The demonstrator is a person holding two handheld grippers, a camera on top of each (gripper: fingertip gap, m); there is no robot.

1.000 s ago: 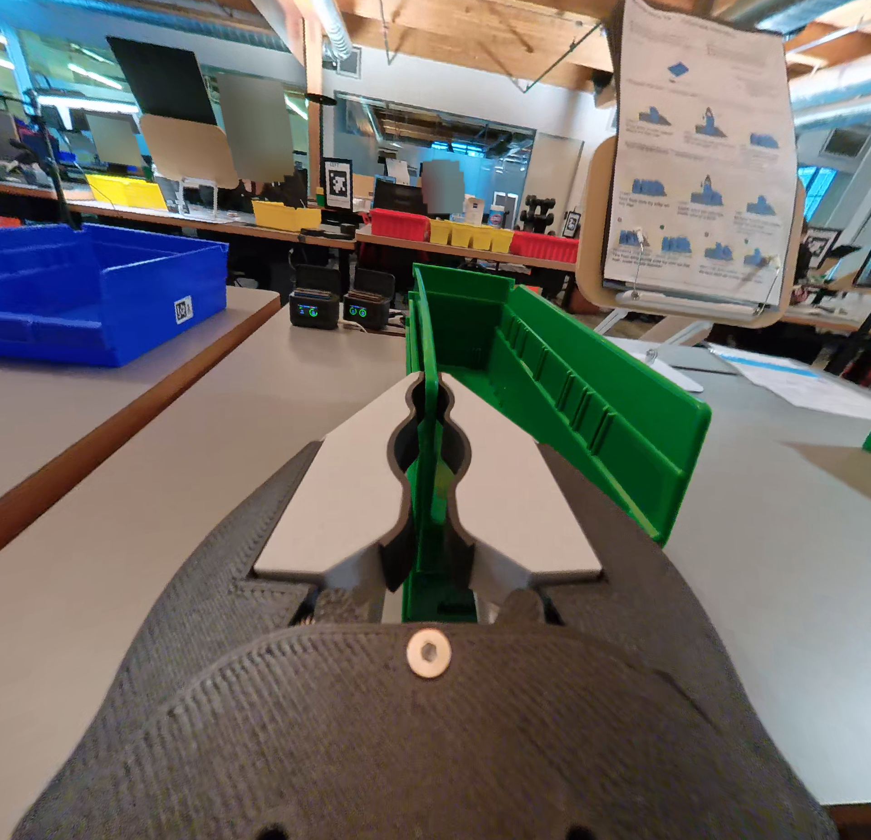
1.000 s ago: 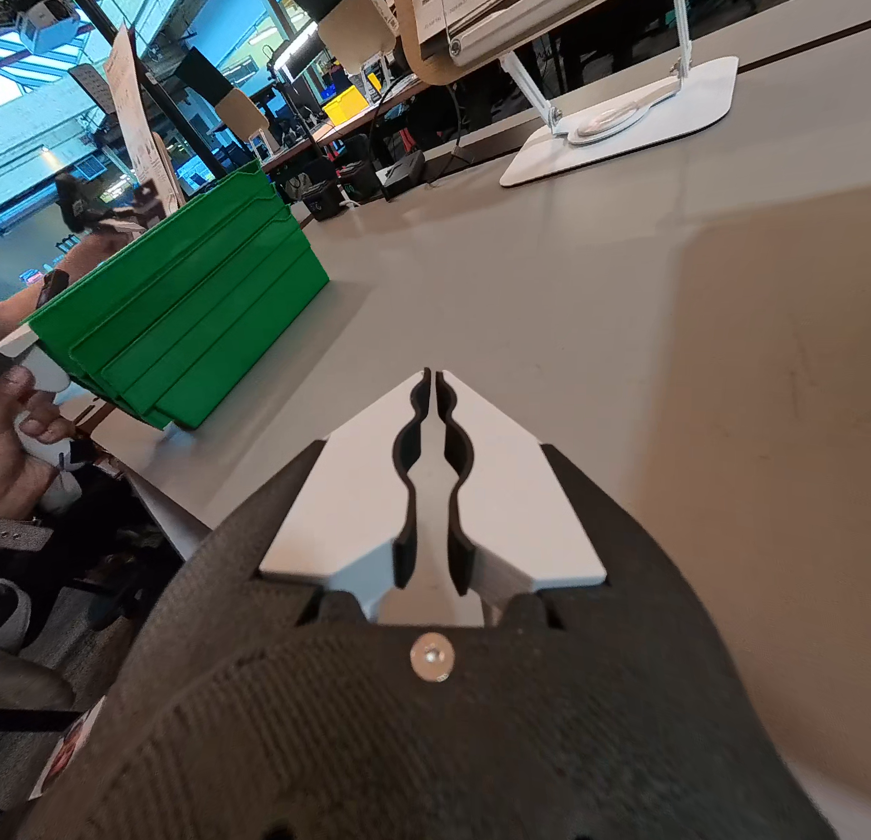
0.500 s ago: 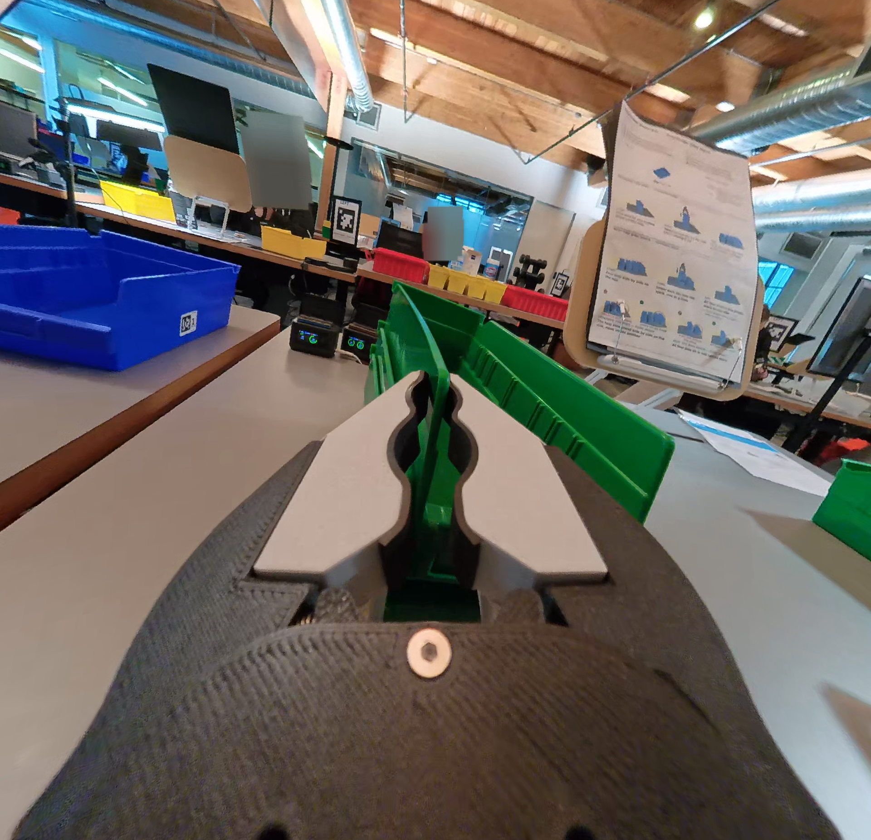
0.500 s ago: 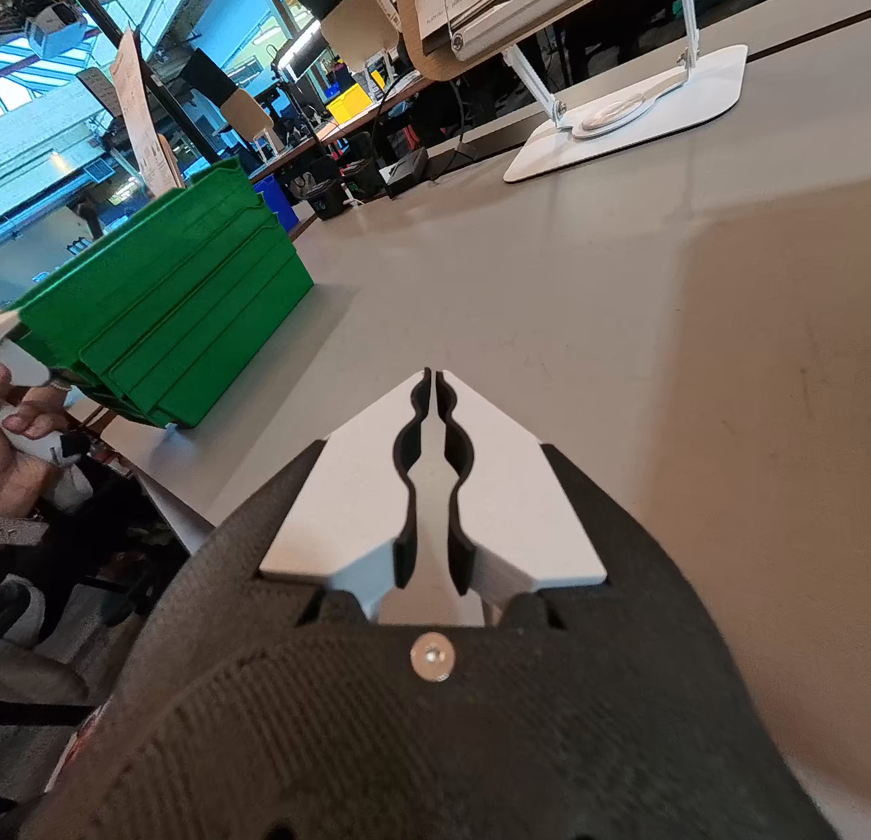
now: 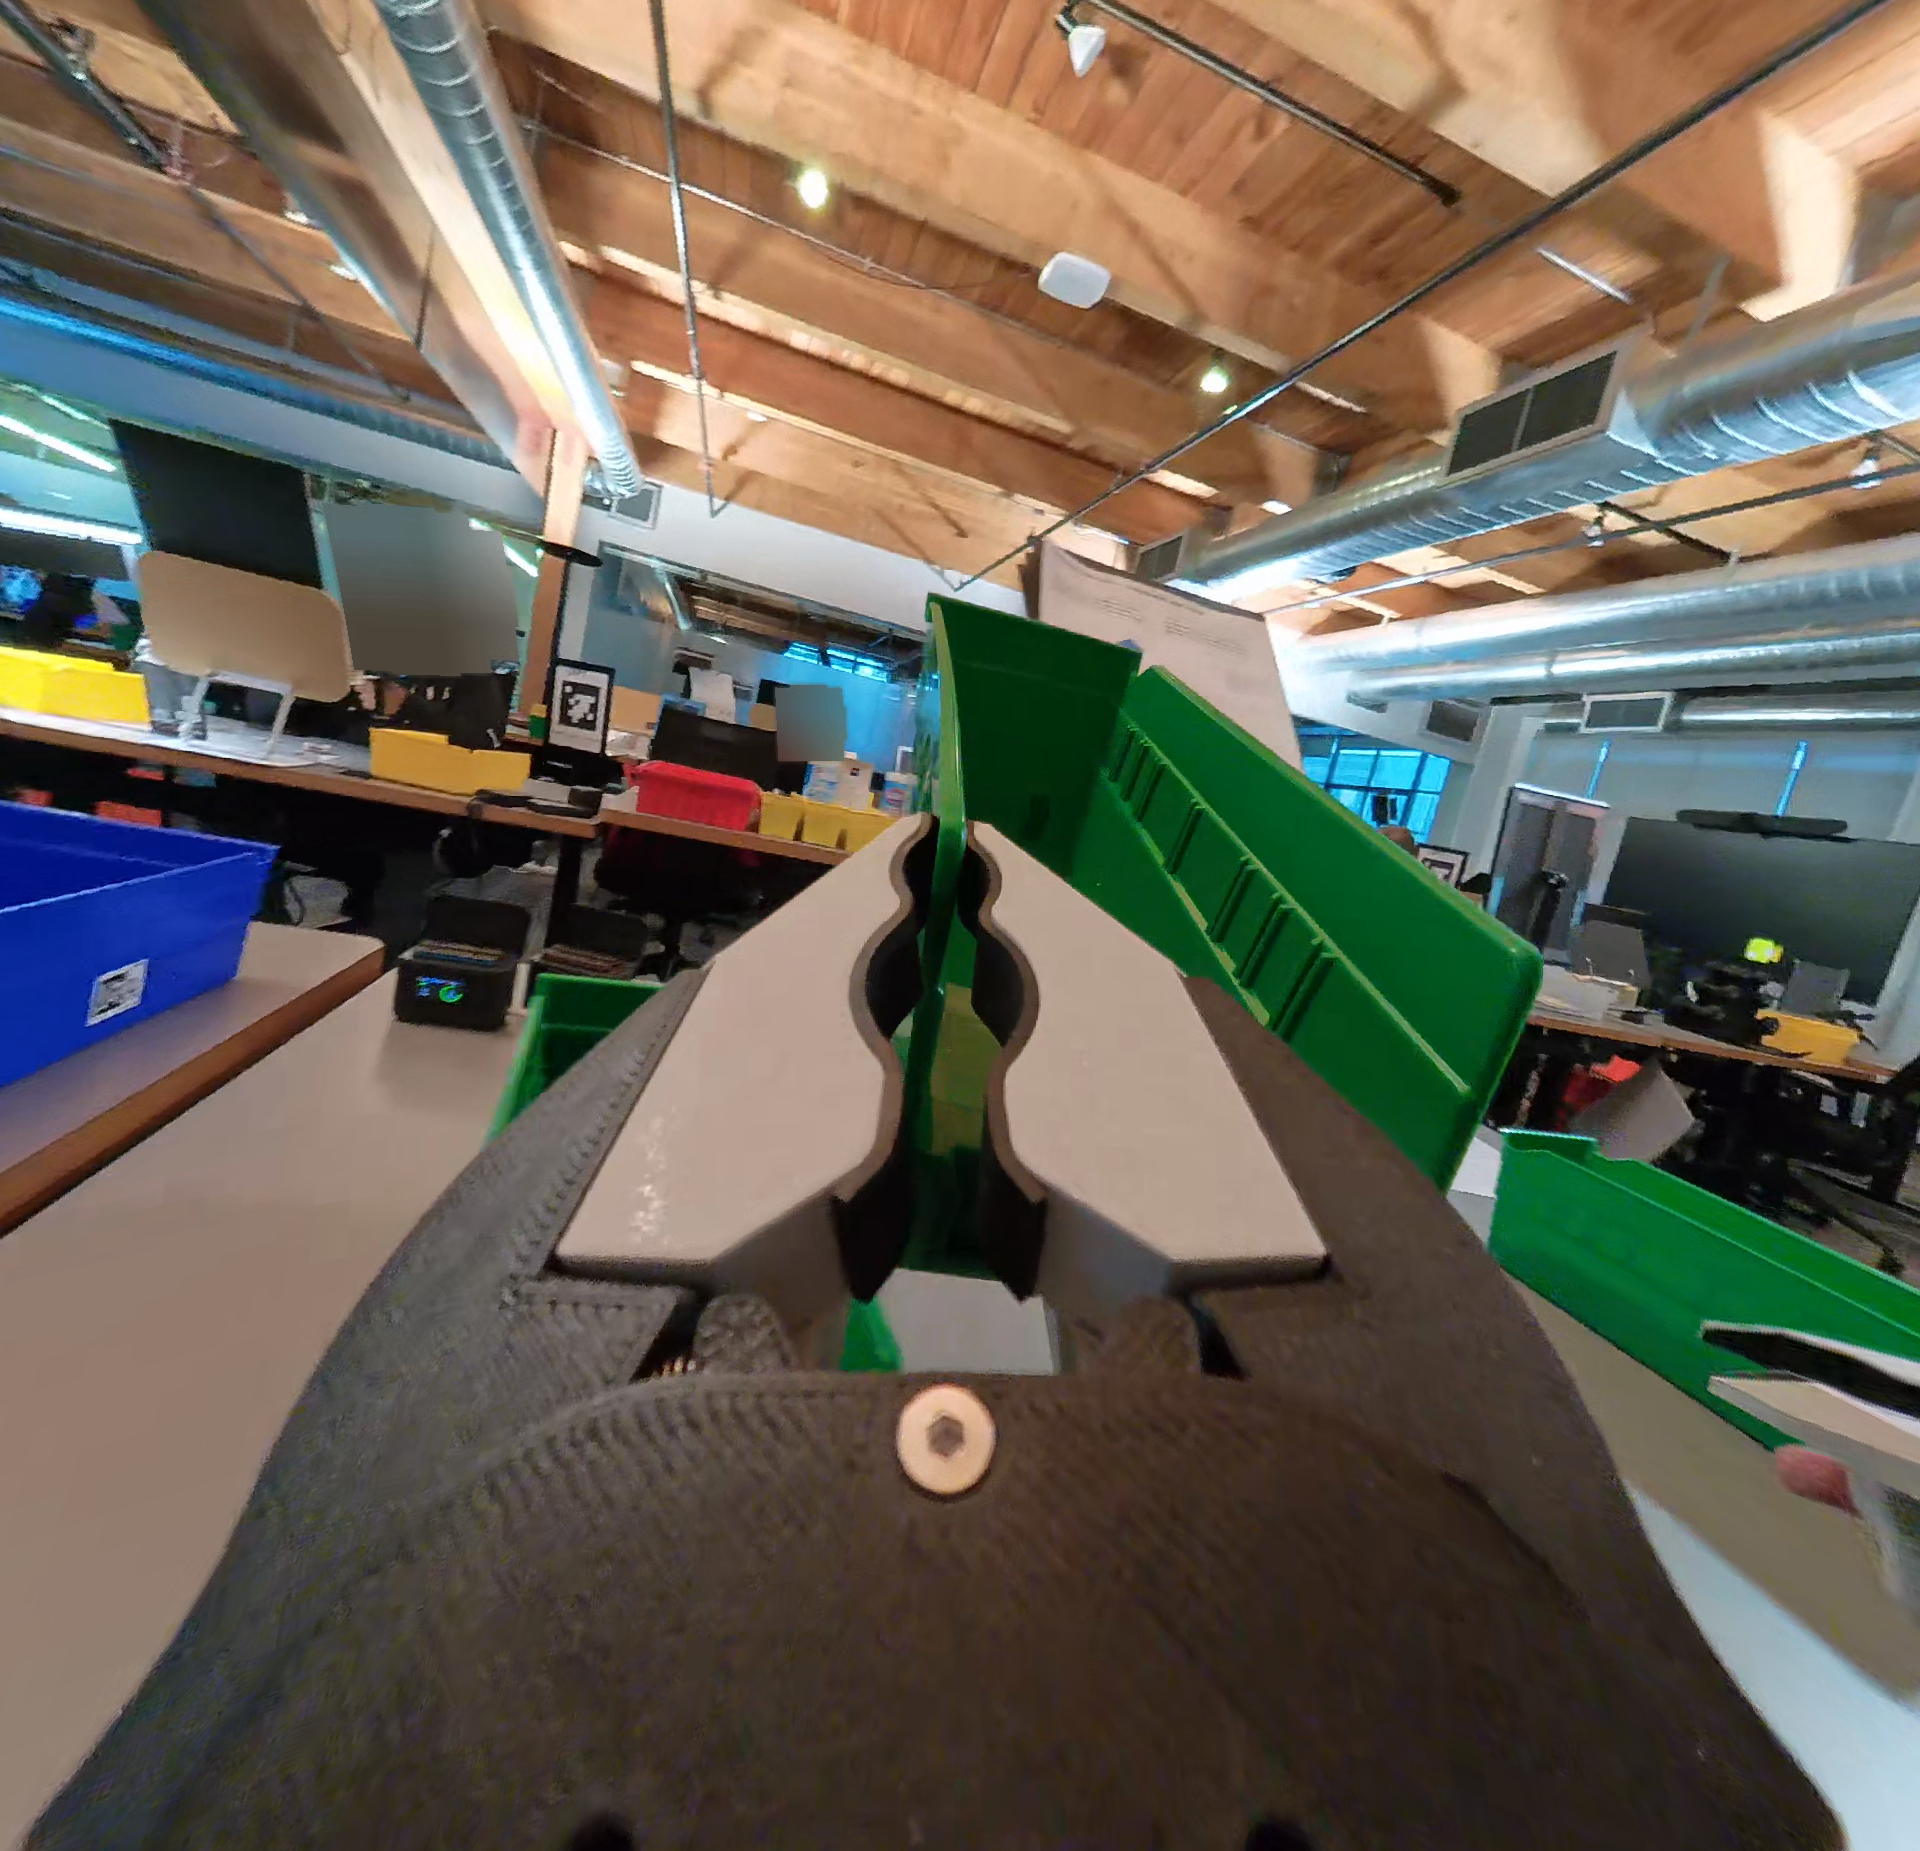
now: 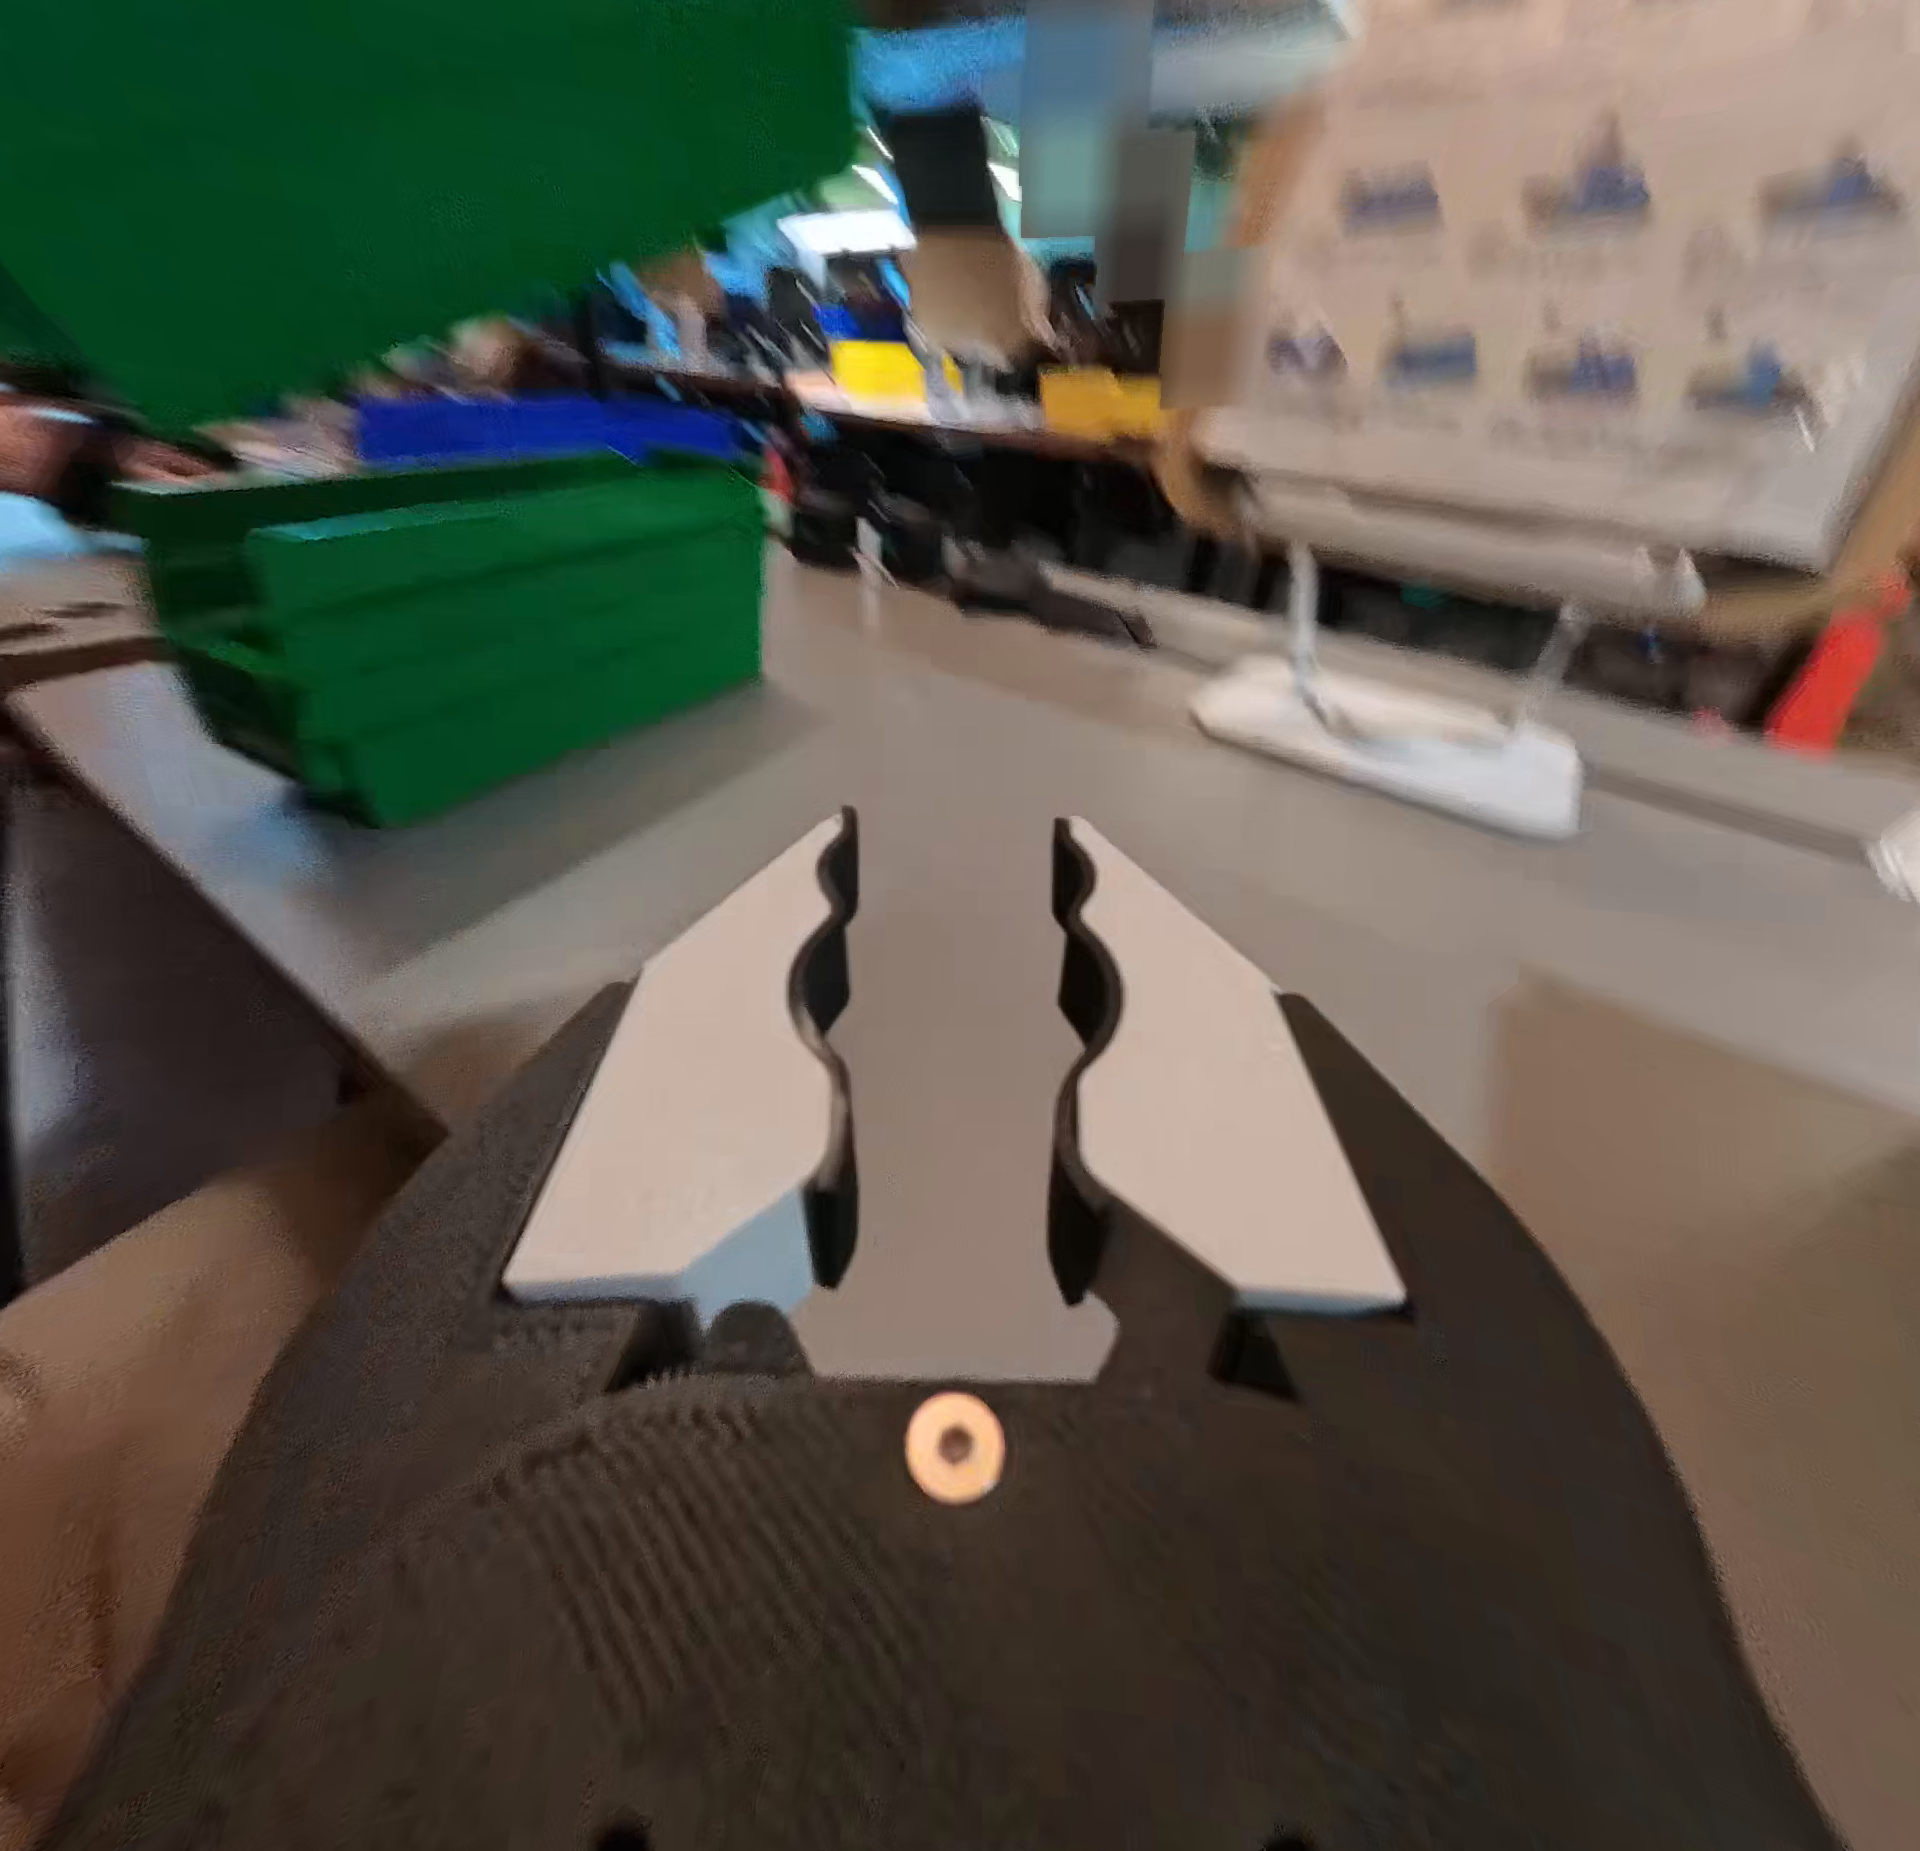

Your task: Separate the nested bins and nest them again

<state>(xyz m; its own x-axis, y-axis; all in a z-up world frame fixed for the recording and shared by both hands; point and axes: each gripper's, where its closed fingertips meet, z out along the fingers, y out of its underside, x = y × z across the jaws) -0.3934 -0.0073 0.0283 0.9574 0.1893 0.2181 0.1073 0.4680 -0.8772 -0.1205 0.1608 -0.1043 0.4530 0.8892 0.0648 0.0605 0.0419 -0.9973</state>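
green bin (image 5: pixel 1195 866) wall clamped in left gripper (image 5: pixel 948 845) jaws; right gripper (image 6: pixel 956 835) jaws wide, holding nothing.

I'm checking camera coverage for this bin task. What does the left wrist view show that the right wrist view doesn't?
Only the left wrist view shows the left gripper shut on the wall of the lifted green bin, and a blue bin on the next table. Only the right wrist view shows the open right gripper over the bare table and the white stand. Both show the lifted bin and the remaining green stack.
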